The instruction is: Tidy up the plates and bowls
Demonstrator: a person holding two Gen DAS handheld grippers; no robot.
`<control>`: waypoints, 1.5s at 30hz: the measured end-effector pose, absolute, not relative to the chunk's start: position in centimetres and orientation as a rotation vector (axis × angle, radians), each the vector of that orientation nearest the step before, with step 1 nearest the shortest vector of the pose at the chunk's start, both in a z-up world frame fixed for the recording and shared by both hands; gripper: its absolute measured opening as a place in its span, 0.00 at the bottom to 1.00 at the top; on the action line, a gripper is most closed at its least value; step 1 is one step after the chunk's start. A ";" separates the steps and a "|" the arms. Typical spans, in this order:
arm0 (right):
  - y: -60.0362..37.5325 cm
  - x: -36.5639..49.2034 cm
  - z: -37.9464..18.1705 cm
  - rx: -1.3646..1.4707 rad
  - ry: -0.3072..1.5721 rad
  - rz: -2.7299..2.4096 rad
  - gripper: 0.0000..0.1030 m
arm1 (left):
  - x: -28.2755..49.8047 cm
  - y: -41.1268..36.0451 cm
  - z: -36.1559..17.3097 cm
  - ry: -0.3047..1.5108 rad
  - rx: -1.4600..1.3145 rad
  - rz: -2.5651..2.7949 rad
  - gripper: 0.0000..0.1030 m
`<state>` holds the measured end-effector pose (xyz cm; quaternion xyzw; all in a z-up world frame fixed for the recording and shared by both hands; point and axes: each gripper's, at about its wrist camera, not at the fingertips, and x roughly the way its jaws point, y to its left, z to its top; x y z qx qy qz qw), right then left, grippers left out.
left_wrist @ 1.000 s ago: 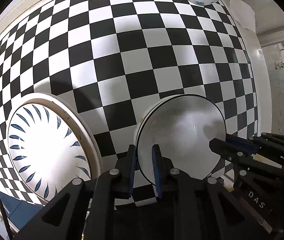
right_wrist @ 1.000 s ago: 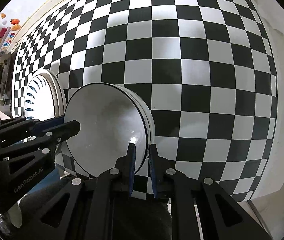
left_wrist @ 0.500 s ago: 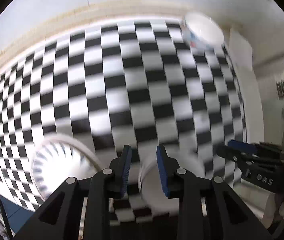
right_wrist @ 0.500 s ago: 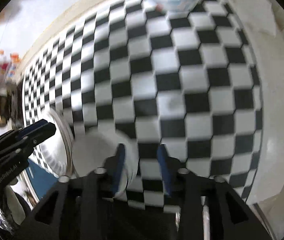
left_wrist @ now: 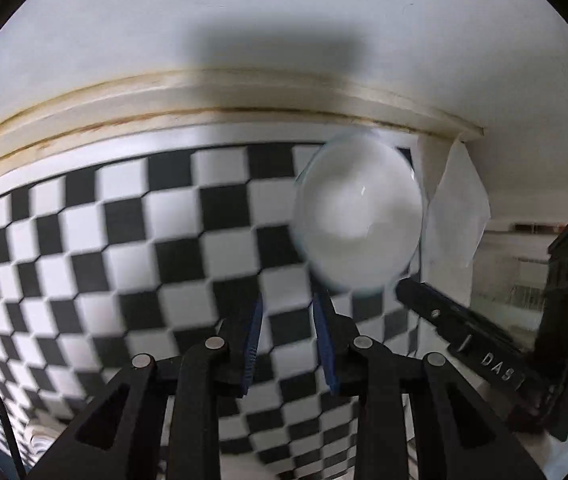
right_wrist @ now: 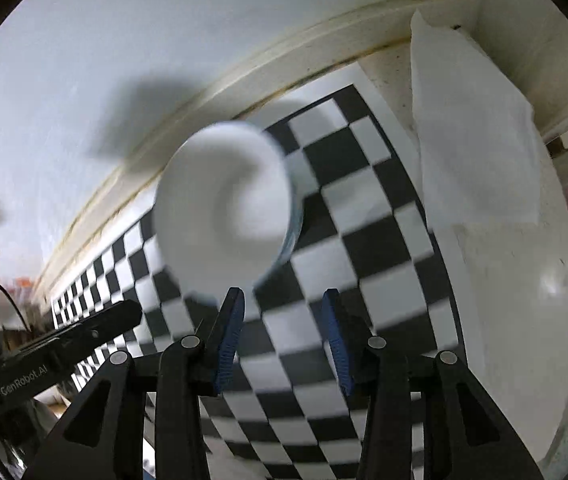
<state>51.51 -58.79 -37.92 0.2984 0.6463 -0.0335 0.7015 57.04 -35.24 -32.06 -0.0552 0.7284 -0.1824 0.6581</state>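
Note:
A white bowl [left_wrist: 358,216] stands near the far right corner of the checkered cloth [left_wrist: 124,240], blurred by motion; it also shows in the right wrist view [right_wrist: 224,212]. My left gripper [left_wrist: 289,308] is open and empty, just short of the bowl's near rim. My right gripper [right_wrist: 282,300] is open and empty, with its left fingertip [right_wrist: 233,300] close to the bowl's near edge. The right gripper shows at the right of the left wrist view [left_wrist: 460,320], and the left gripper at the left of the right wrist view [right_wrist: 84,328]. The plates are out of both views.
A white wall and a cream ledge [left_wrist: 204,104] run behind the table. A white folded cloth or paper [right_wrist: 472,132] lies on the white counter [right_wrist: 524,300] right of the checkered cloth. A dark appliance [left_wrist: 564,300] stands at the far right.
Both grippers let go of the white plate, opened, and swung up and forward across the table to the bowl at the far corner. The plates dropped out of view.

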 end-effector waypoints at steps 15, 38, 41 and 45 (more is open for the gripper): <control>-59.2 56.0 -42.3 0.603 1.512 -0.063 0.13 | 59.1 -38.6 -36.1 1.652 -0.022 -0.416 0.14; -46.4 39.6 -29.4 0.460 1.417 0.130 0.13 | 42.1 -26.6 -23.0 1.501 -0.030 -0.441 0.14; -44.7 36.3 -28.8 0.443 1.433 0.152 0.13 | 39.0 -25.0 -22.8 1.513 -0.034 -0.444 0.14; -42.0 32.3 -29.2 0.422 1.467 0.177 0.13 | 35.7 -22.9 -23.4 1.533 -0.039 -0.436 0.14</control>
